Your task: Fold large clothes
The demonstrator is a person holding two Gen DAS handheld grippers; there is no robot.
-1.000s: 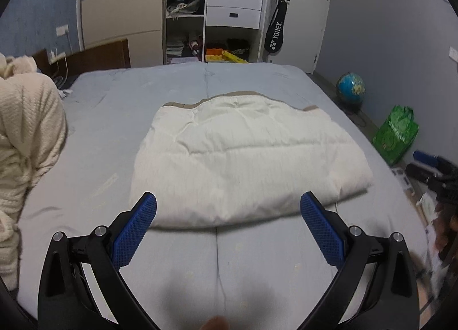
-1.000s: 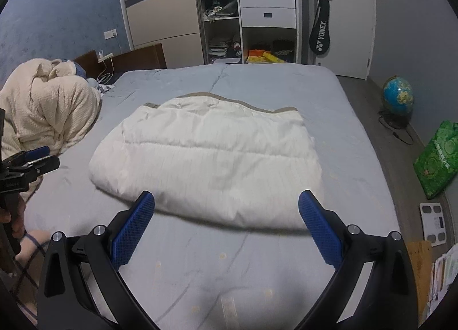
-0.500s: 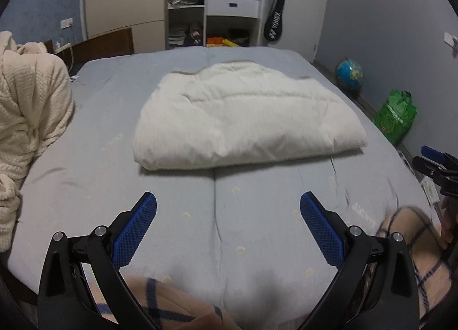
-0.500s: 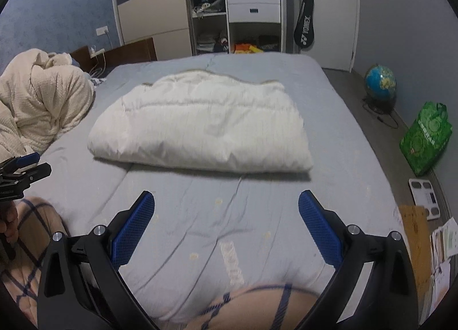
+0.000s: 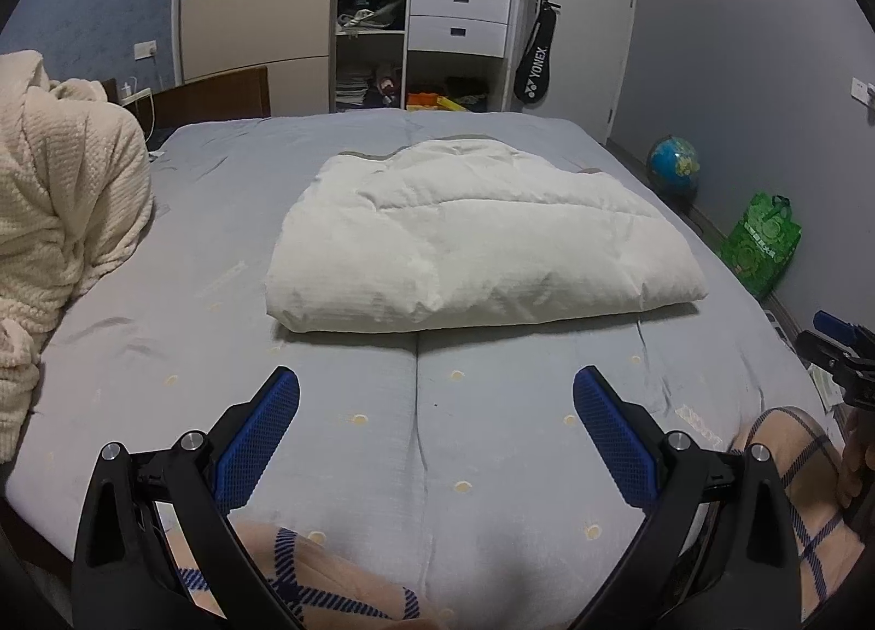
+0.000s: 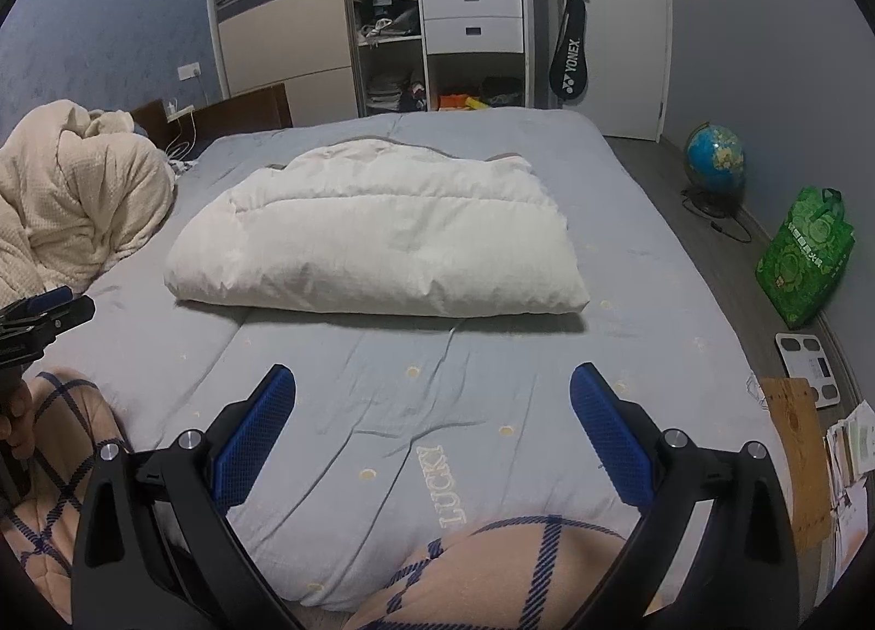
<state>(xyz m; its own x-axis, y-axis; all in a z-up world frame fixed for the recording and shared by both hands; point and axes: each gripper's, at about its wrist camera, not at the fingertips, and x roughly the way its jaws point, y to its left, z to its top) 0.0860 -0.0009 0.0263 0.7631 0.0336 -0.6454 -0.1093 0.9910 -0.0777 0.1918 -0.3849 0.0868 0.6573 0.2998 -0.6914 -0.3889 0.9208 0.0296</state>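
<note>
A white puffy padded garment (image 5: pixel 470 241) lies folded into a thick rectangle in the middle of the grey-blue bed (image 5: pixel 415 444); it also shows in the right wrist view (image 6: pixel 377 247). My left gripper (image 5: pixel 436 389) is open and empty, held well back from the garment over the bed's near edge. My right gripper (image 6: pixel 432 386) is also open and empty, equally far back. Each gripper appears at the edge of the other's view: the right one (image 5: pixel 836 351), the left one (image 6: pixel 41 315).
A cream knitted blanket (image 5: pixel 60 225) is heaped at the bed's left. My legs in plaid trousers (image 6: pixel 492 570) are at the bed's near edge. A globe (image 6: pixel 713 159), green bag (image 6: pixel 804 258), scale (image 6: pixel 809 362) stand on the floor at right. Wardrobe and drawers (image 5: pixel 459 17) are behind.
Both grippers have pulled back and away from the folded garment toward the bed's near edge. The garment now lies farther off; my legs have come into view.
</note>
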